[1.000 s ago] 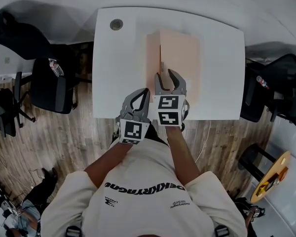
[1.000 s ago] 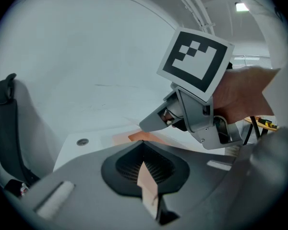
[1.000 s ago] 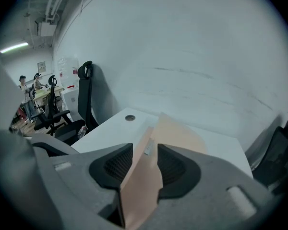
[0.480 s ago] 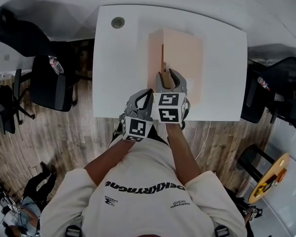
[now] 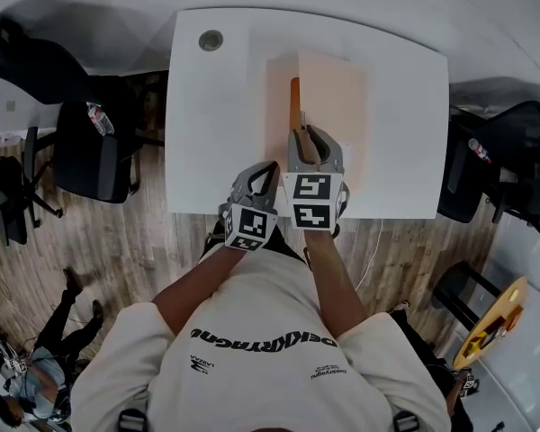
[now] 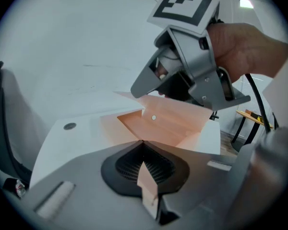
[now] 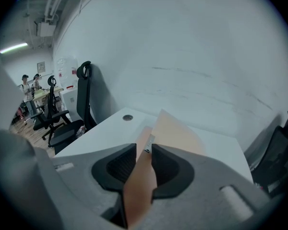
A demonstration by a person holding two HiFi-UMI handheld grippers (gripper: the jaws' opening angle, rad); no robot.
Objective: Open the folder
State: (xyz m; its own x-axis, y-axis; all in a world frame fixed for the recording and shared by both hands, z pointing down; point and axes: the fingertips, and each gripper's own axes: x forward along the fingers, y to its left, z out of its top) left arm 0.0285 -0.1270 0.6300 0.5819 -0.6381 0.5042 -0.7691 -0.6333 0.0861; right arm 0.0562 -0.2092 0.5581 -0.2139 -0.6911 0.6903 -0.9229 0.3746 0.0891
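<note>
A peach folder [image 5: 335,106] lies on the white table [image 5: 207,133]. Its top cover [image 5: 294,106] stands up on edge. My right gripper [image 5: 312,139] has just been closing, and its pads now press on that cover's near edge [image 7: 143,176]. In the right gripper view the sheet runs out between the jaws [image 7: 145,148]. My left gripper [image 5: 264,171] sits at the folder's near left corner. Its tips [image 6: 143,143] meet, with a peach strip [image 6: 146,186] of the folder's lower leaf pinched between them. The opened inside [image 6: 158,123] shows a small white stud.
A round cable grommet [image 5: 211,40] sits at the table's far left. Black office chairs stand to the left [image 5: 94,156] and right [image 5: 522,169]. A person [image 5: 45,367] stands on the wooden floor at lower left. A small round wooden table [image 5: 495,327] is at lower right.
The cover's raised edge in front of the right gripper shows longer and more upright. The right jaws have narrowed onto it. The left gripper has shifted slightly right, toward the folder's corner.
</note>
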